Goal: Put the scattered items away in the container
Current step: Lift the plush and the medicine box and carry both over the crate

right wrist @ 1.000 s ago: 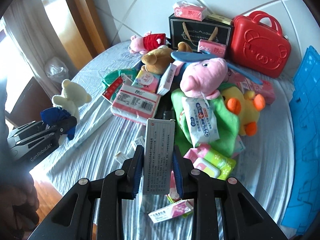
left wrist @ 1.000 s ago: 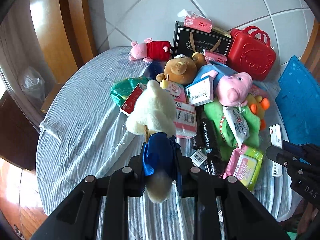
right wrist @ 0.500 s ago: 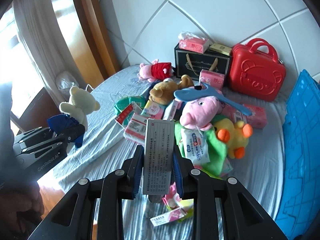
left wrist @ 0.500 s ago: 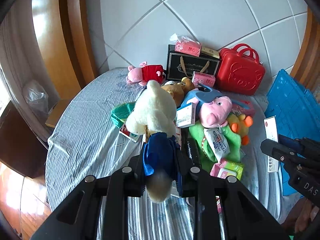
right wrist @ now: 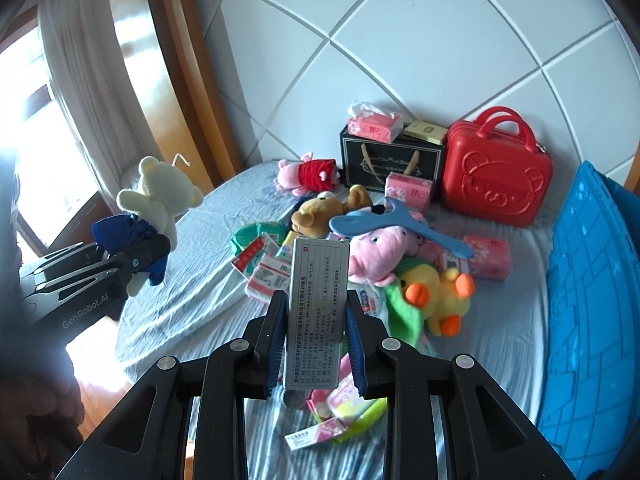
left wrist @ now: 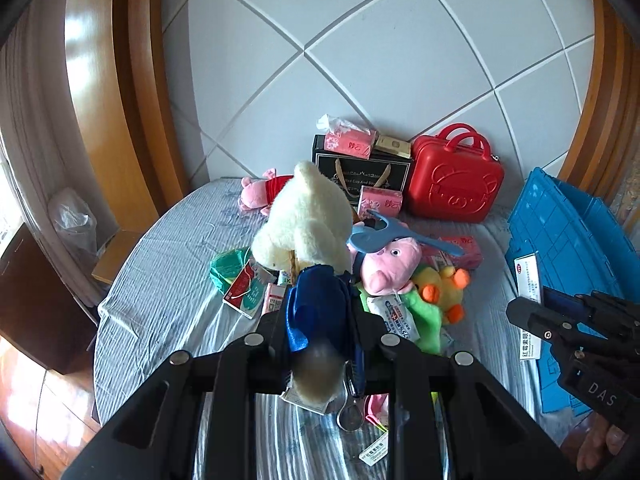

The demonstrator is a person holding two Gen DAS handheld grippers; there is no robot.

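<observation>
Left tongs (left wrist: 320, 320) clenched on cream teddy (left wrist: 308, 216), right tongs (right wrist: 316, 332) on medicine box (right wrist: 318, 312), above table edge (right wrist: 132, 320).

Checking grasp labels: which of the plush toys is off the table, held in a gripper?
The white bear in blue trousers, clamped by its legs in the left gripper. The brown bear, pink pig and yellow duck all lie in the pile.

White tiled wall (right wrist: 440, 52) behind, crossed by diagonal grout lines. Left of that wall, a curved wooden frame (right wrist: 176, 92), then a sheer curtain (right wrist: 68, 52) over a window (right wrist: 24, 120) blown out by daylight. Below the wall, a striped grey-blue cloth (left wrist: 168, 288). Lower left, possibly a dark cabinet (left wrist: 32, 300) on reddish wooden floor (left wrist: 44, 412).
</observation>
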